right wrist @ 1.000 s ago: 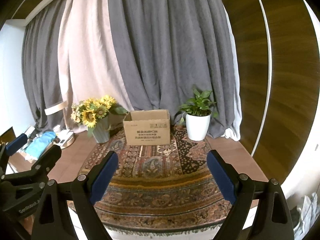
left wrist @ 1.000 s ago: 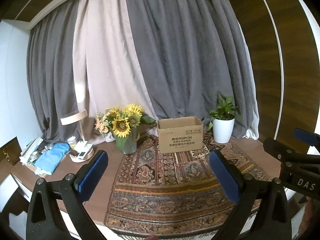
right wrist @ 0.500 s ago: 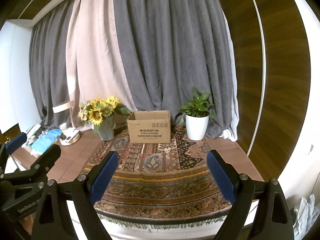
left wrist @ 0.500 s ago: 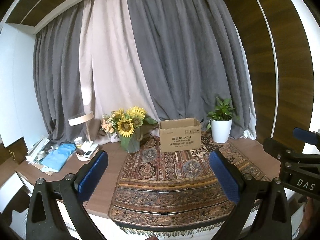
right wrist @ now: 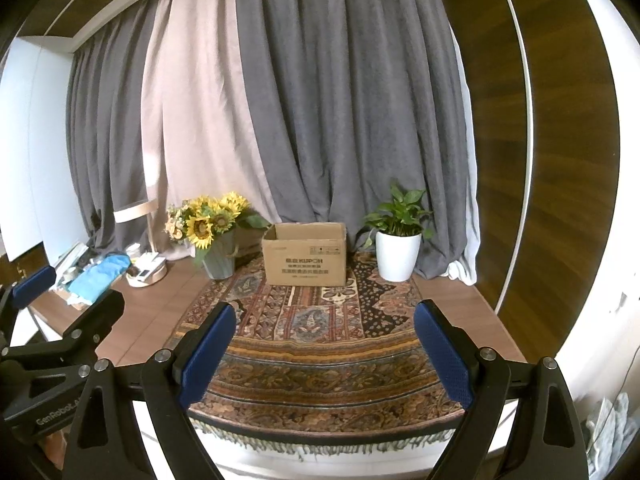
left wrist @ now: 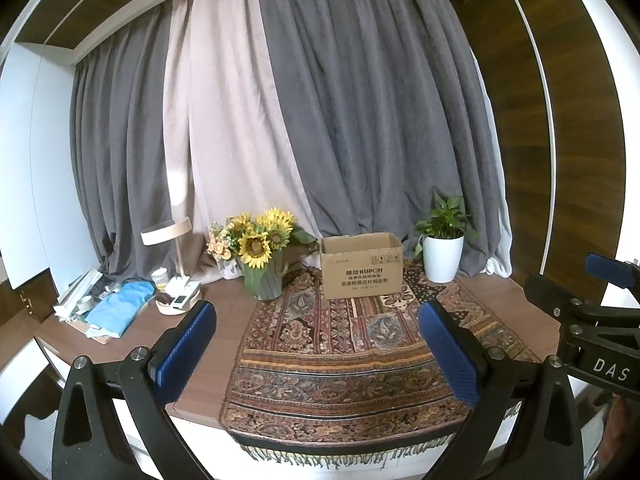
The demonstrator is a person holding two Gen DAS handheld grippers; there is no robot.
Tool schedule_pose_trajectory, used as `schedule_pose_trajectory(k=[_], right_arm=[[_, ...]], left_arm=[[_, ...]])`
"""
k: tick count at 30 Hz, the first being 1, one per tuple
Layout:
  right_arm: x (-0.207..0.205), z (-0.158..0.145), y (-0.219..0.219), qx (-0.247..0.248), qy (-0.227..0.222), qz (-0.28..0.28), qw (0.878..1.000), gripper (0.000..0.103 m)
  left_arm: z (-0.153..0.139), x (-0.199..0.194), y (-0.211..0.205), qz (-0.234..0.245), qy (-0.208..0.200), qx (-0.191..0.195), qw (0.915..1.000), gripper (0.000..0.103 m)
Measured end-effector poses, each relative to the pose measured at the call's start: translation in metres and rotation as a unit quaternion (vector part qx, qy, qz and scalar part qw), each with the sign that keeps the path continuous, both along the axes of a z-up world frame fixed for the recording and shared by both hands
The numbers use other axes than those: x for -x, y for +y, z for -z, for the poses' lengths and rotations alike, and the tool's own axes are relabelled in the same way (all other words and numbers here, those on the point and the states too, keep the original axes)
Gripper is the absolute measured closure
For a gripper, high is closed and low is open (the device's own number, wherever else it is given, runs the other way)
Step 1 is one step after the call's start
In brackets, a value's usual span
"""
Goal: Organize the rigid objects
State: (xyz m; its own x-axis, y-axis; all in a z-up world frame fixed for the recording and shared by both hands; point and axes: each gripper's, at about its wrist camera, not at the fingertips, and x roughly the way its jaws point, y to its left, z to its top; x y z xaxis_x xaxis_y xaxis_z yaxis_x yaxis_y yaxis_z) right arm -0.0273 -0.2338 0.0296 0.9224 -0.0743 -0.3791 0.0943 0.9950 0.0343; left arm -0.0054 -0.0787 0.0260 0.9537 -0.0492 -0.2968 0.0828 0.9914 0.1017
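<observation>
A cardboard box stands upright at the far end of a patterned rug, its top flaps open; from this low angle only the inner back wall shows, so whether anything lies inside cannot be told. Just right of the box is a white pot holding a leafy green plant. Just left of it, on the rug's edge, a grey-green vase holds sunflowers, with a bunch of paler flowers behind. Farther left on the wooden table, a round tray at the foot of a lamp carries a remote control and small items, and beside it lie a blue cloth and a small jar. Grey and beige curtains hang behind.

The left gripper and the right gripper both hang over the near edge of the rug, well short of the box, jaws spread wide with nothing between the blue pads.
</observation>
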Motion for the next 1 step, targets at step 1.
schedule_pose_trajectory(k=[1], right_arm=[[0.0005, -0.0001, 0.0004, 0.001, 0.001, 0.001, 1.000, 0.011]], left_arm=[[0.0001, 0.0002, 0.0003, 0.000, 0.000, 0.000, 1.0000, 0.000]])
